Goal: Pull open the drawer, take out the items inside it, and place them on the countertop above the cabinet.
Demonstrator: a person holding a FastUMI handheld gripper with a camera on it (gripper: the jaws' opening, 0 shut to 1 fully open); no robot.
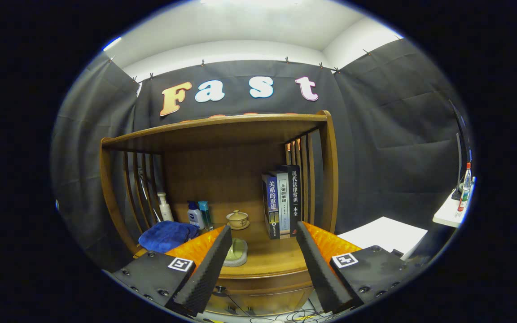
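Drawer [258, 287]: it is at the front of the wood cabinet, under the countertop, low between the two fingers. It looks closed. A small dark knob [219, 289] sits on its front.
Gripper [264, 231]: its two fingers are spread wide apart and hold nothing. The countertop shows in the gap between them.
Fingers: black bumpy pads [209, 269] inside, orange on the outside. Each black base has a white square tag with a black pattern.
Countertop [276, 260]: brown wood, with a wood shelf frame [222, 123] standing over it.
Soap [236, 251]: a pale green lump on a small dish, just beside the left finger's tip.
Cup [237, 219]: a tan cup with a lid on a saucer, farther back, in the middle.
Books [282, 204]: three stand upright to the right of the cup, near the slats. Their spines have Chinese writing. The blue one reads 关系的重建. The dark one reads 现代法律常识一本全. The middle one is too small to read well.
Towel [168, 235]: blue and bunched up, on the left side, behind the left finger.
Bottles: a white and blue one [195, 215] and a teal one [204, 213] stand side by side behind the towel. The label is too small to read. A white pump bottle [165, 206] stands by the left slats.
Wires [281, 316]: they lie on the floor below the cabinet.
Side table [449, 213]: white, far to the right, with a clear bottle [465, 186] with a red cap on it.
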